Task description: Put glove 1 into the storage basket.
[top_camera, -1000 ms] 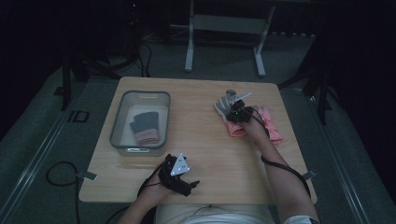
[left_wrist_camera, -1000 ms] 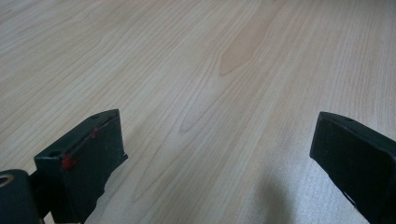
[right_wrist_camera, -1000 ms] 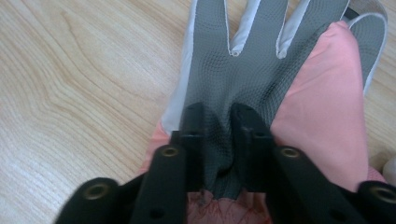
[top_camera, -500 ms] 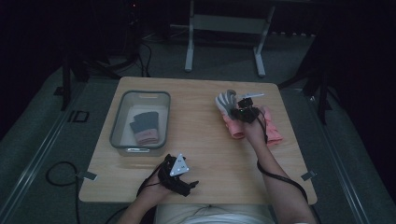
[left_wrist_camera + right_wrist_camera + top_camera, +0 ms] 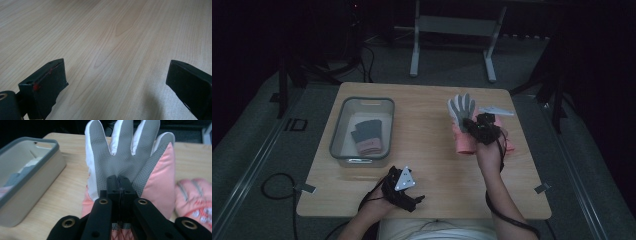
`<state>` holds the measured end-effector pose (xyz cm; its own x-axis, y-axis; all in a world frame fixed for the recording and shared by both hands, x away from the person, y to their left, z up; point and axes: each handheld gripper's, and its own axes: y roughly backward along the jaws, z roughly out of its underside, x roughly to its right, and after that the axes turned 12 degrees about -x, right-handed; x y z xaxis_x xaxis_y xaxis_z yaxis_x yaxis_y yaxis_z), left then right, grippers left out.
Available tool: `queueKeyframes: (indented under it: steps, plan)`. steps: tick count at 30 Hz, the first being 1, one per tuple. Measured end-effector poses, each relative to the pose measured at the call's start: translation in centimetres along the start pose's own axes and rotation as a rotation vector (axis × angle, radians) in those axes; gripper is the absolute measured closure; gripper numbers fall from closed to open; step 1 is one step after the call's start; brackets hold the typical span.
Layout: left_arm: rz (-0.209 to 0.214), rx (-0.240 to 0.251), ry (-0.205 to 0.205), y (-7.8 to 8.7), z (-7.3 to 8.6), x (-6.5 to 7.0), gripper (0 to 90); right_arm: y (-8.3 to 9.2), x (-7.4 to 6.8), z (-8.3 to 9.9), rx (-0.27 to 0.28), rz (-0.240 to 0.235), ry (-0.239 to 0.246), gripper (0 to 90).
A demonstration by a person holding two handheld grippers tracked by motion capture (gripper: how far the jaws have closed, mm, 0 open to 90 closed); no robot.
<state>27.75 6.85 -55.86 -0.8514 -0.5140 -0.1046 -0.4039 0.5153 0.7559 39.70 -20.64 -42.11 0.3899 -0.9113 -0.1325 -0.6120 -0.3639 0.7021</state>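
My right hand-held gripper (image 5: 473, 125) is clamped on a pink glove with a grey textured palm (image 5: 460, 111). In the right gripper view the two black jaws stand pressed together on the lower palm of this glove (image 5: 130, 160), with fabric pinched between them. The glove's fingers point up and away from me, fanned out, white along their edges. In the high view the glove is lifted off the worktop (image 5: 422, 150) over its far right part, with the cuff end hanging down towards the surface.

A second pink glove (image 5: 193, 200) lies flat on the worktop, just right of the held one and partly under my right hand in the high view.

A grey-rimmed plastic bin (image 5: 341, 131) stands on the far left part of the worktop, well apart from the held glove. Inside it lies another glove, dark grey with a pink cuff (image 5: 368, 136).

My left hand-held gripper (image 5: 409, 197) rests at the near edge of the worktop, left of centre. In the left gripper view its jaws stand wide apart with bare wood grain between them and nothing held.

Beyond the far edge of the worktop a grey metal stand (image 5: 452, 30) sits on the floor.
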Motion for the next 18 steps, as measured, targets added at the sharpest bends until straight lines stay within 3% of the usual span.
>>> queueKeyframes:
  steps: [7, 11, 18]
  plan:
    - [-0.003, 0.001, -0.007, -0.1, -0.1, 0.1, 2.7, 0.1, -1.1, 3.3, -0.017, 0.047, -0.044, 89.0]
    - [-0.003, -0.001, -0.005, -0.1, -0.1, 0.1, 2.7, -1.2, -1.4, 4.6, -0.048, 0.069, -0.057, 89.0]
    - [0.005, 0.002, -0.006, -0.1, 0.0, 0.1, 2.7, -4.5, -2.0, 5.8, -0.11, 0.057, -0.072, 89.0]
